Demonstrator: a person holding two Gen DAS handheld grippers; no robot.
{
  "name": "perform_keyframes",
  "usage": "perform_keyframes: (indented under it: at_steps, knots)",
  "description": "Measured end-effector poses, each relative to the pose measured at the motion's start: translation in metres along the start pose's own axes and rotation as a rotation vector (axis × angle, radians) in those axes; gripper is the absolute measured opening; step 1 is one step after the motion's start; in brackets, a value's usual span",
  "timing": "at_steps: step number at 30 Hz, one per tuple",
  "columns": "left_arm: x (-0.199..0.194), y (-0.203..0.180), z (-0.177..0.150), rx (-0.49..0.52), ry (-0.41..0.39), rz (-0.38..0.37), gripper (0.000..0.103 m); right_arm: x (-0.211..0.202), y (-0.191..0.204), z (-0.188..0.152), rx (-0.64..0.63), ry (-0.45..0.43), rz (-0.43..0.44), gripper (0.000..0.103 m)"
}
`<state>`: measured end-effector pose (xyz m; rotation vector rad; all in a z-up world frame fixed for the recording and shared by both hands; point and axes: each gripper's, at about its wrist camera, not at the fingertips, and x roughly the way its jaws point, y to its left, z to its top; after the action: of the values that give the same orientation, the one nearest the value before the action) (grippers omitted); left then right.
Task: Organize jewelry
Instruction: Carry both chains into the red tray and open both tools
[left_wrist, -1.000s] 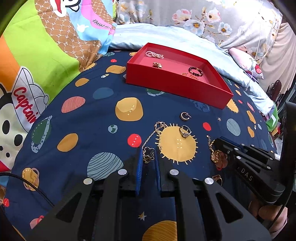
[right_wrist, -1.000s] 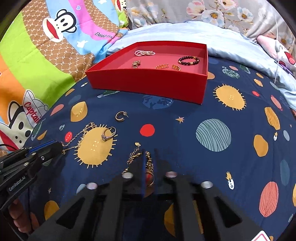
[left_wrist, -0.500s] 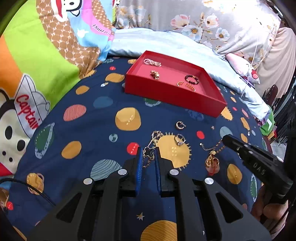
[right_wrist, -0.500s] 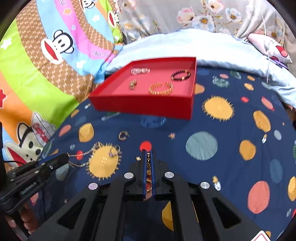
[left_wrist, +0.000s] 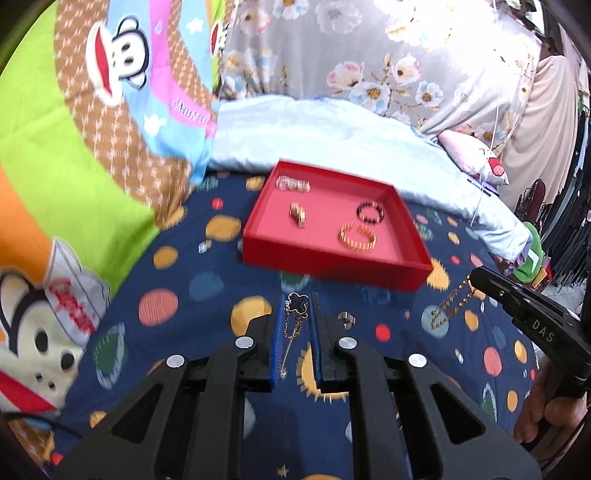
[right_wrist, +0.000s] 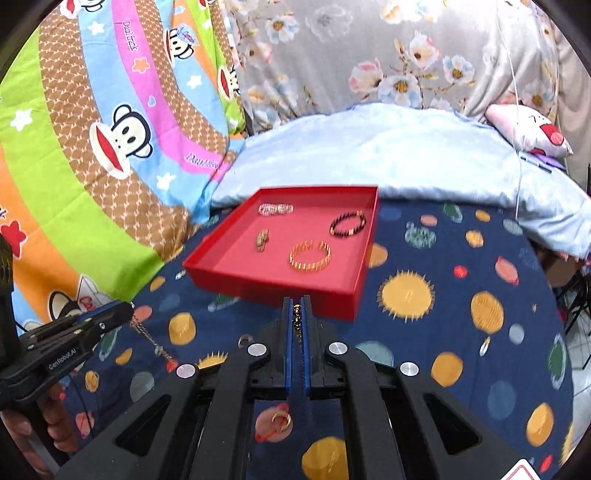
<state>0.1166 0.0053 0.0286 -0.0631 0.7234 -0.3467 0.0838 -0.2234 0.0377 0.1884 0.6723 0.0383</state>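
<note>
Tilting downward above the planet-print bedspread (left_wrist: 192, 288), both grippers are held short of the red tray (right_wrist: 207, 266)'s near edge. Left gripper (left_wrist: 295, 310) is clamped on a black clover-charm chain (left_wrist: 295, 312); right gripper (right_wrist: 296, 306) on a gold link chain (right_wrist: 296, 317).

Left black plastic two-finger gripper (left_wrist: 296, 314): blue ribbed pads (left_wrist: 276, 343) lining both fingers, four round silver screws (left_wrist: 246, 342) across the linkage arms, triangular cut-outs below. From the right wrist view its side carries white "GenRobot.AI" lettering (right_wrist: 63, 359).

Right black plastic two-finger gripper (right_wrist: 296, 306): same build, blue pads, silver screws (right_wrist: 257, 349); white "DAS" lettering (left_wrist: 543, 331) on its side. Bare fingers (left_wrist: 554, 413) wrap its handle.
</note>
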Motion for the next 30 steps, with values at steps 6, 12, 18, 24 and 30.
perform_keyframes:
  at_steps: [6,12,18,24,30]
  knots:
    - [0.002,-0.01,0.038,0.037,-0.071,-0.001,0.012,0.009,-0.001,0.03,-0.024,-0.041,-0.01,0.004]
    - [0.019,-0.022,0.078,0.069,-0.117,-0.006,0.012,0.034,-0.002,0.062,-0.009,-0.057,0.007,0.004]
    - [0.052,-0.028,0.105,0.069,-0.125,-0.012,0.012,0.063,0.0,0.079,0.004,-0.041,0.034,0.004]
    - [0.09,-0.029,0.113,0.072,-0.084,-0.005,0.012,0.093,0.0,0.076,0.012,0.005,0.037,0.004]
    - [0.111,-0.026,0.112,0.07,-0.058,0.023,0.012,0.109,-0.003,0.066,0.011,0.038,0.022,0.004]
